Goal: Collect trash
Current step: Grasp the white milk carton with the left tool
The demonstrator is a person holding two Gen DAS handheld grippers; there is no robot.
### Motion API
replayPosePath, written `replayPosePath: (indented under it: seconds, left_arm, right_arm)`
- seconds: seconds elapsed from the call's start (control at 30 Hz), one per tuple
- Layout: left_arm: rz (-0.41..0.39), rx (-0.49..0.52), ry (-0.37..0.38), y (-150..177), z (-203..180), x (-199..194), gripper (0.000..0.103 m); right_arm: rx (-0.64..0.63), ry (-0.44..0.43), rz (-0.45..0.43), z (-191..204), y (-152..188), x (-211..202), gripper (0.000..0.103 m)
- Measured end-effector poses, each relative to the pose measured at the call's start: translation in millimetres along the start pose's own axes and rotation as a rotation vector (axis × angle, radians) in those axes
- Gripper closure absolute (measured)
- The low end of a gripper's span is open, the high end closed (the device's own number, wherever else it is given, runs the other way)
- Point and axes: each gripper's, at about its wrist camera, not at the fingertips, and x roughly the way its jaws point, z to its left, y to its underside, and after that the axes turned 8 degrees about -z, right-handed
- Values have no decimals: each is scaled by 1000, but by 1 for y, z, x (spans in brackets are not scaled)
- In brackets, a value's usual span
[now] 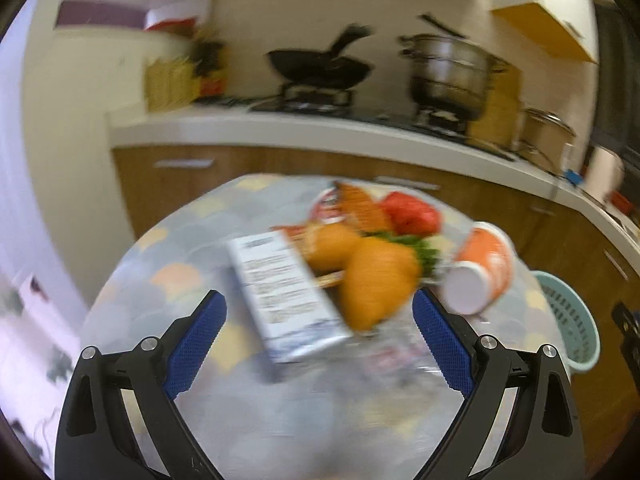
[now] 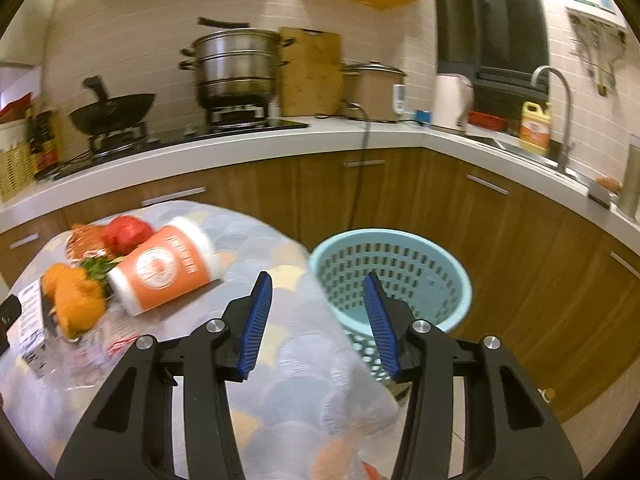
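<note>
Both grippers empty; 1 cup, 1 carton, 1 basket.

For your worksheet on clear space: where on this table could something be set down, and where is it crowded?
Free: the patterned tablecloth near the right gripper, between the tipped orange cup and the blue basket beside the table. Crowded: the far left side, where cup, white carton, orange food and red item cluster.

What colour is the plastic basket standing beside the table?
The perforated round plastic basket is light turquoise blue; the right wrist view shows it best.
</note>
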Motion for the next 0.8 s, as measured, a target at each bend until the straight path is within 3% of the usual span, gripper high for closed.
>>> replayPosePath:
  seconds: [0.1, 0.27, 0.47, 0.63, 0.8]
  left_arm:
    - [50, -32, -9, 0, 19, 11, 12]
    - [138, -44, 46, 4, 19, 32, 12]
    - [193, 16, -50, 16, 8, 59, 14]
    - [223, 15, -67, 19, 13, 70, 23]
    - [244, -2, -57, 18, 21, 72, 38]
  right_arm:
    - [-27, -42, 3, 16, 5, -3, 60]
    - [-58, -102, 23, 37, 14, -5, 60]
    - [-67, -173, 67, 49, 19, 1, 60]
    - [-66, -223, 97, 56, 21, 9, 60]
    - [-61, -271, 128, 63, 16, 20, 60]
